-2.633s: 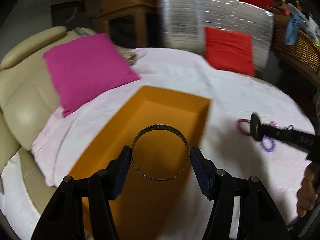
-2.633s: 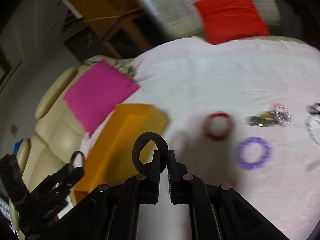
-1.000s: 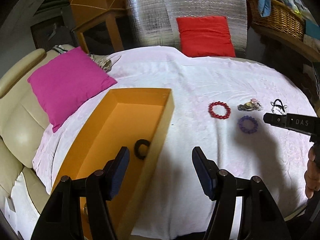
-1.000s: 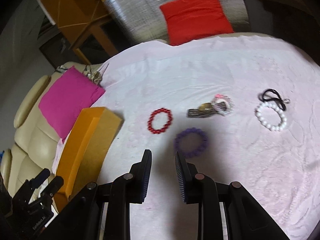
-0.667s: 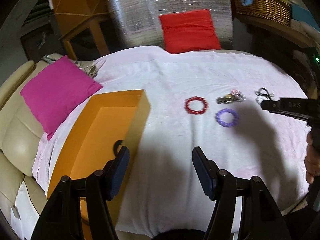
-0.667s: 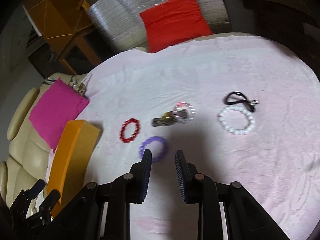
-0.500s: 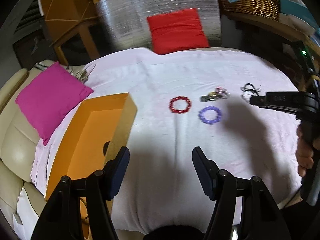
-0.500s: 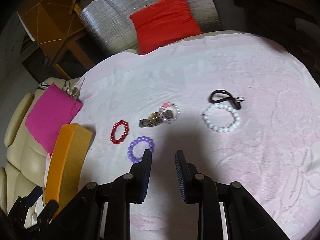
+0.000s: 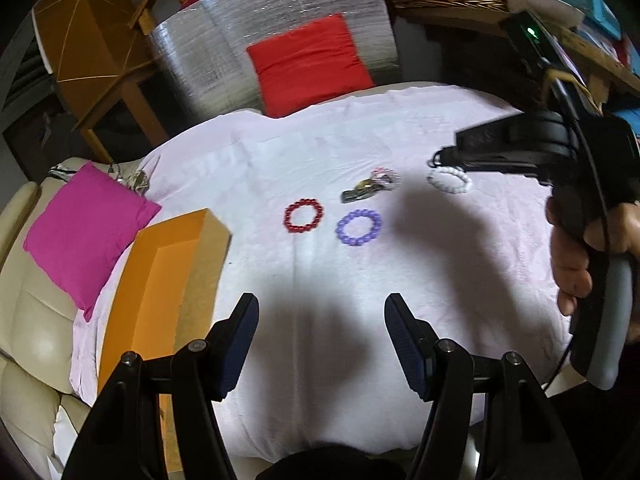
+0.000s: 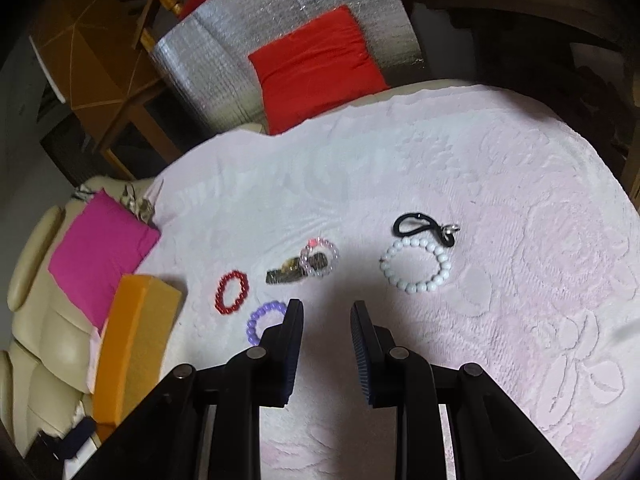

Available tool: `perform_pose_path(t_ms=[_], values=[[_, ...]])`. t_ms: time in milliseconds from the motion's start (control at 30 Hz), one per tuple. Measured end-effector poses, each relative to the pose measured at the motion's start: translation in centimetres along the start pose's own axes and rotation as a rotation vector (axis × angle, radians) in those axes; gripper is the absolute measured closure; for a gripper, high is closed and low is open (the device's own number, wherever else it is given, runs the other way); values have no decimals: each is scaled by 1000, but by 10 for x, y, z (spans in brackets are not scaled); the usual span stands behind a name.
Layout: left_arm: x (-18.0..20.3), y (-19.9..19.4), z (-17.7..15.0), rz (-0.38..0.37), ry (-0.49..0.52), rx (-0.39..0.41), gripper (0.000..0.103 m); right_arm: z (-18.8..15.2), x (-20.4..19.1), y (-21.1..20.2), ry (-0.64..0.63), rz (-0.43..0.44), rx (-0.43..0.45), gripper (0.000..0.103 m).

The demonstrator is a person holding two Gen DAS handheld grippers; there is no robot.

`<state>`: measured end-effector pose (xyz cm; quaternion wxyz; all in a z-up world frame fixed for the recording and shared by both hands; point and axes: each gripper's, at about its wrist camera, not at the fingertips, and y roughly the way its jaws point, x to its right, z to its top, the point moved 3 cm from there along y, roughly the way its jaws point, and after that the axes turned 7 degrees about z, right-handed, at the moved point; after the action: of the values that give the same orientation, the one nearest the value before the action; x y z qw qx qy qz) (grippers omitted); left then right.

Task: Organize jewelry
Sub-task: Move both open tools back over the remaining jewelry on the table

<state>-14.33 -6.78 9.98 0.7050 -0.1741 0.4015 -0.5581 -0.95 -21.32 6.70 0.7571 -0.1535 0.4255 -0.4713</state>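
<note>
Left gripper (image 9: pixel 322 320): jaws wide apart, nothing between them, above bare pale pink bedspread (image 9: pixel 460 280). Right gripper (image 10: pixel 326 322): jaws narrowly parted, empty; its left finger overlaps the purple bead bracelet (image 10: pixel 262 316). Beyond, on the spread: red bead bracelet (image 10: pixel 232 292); a dark clasp-like piece (image 10: pixel 286 274) touching a clear pink-tinted bead bracelet (image 10: pixel 320 258); white bead bracelet (image 10: pixel 416 266), black cord loop (image 10: pixel 420 226) just behind it. Orange box (image 9: pixel 160 280): at the spread's left edge, well apart from the bracelets. Magenta cushion (image 9: pixel 86 228) beside the box; red cushion (image 9: pixel 308 64) at the far edge.
</note>
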Motion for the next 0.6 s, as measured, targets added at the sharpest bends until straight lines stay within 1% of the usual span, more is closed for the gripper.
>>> perform_pose_path(t_ms=[133,200,300,400,433,467,500,533,600], values=[[15,0,6,-11,25,-9,37,1,6,-13,-45,-41,27,75],[22,-5,8,-24,37,6,37,1,17,-23,-27,-62,48,75],[27,-12,10,-24,67,15,37,-5,34,-38,13,-100,73,75],[25,-21,12,-32,64,25,37,-12,45,-51,45,-117,89,74],[24,-25,13,-34,59,31,37,-16,47,-55,41,-132,94,69],[22,-30,14,-37,55,39,37,-20,49,-58,31,-151,97,61],[21,-35,15,-38,54,45,37,-22,50,-61,23,-163,97,57],[21,-38,16,-38,54,52,37,-25,52,-65,20,-165,96,55],[18,-47,20,-35,49,77,37,-28,56,-76,37,-144,112,55]])
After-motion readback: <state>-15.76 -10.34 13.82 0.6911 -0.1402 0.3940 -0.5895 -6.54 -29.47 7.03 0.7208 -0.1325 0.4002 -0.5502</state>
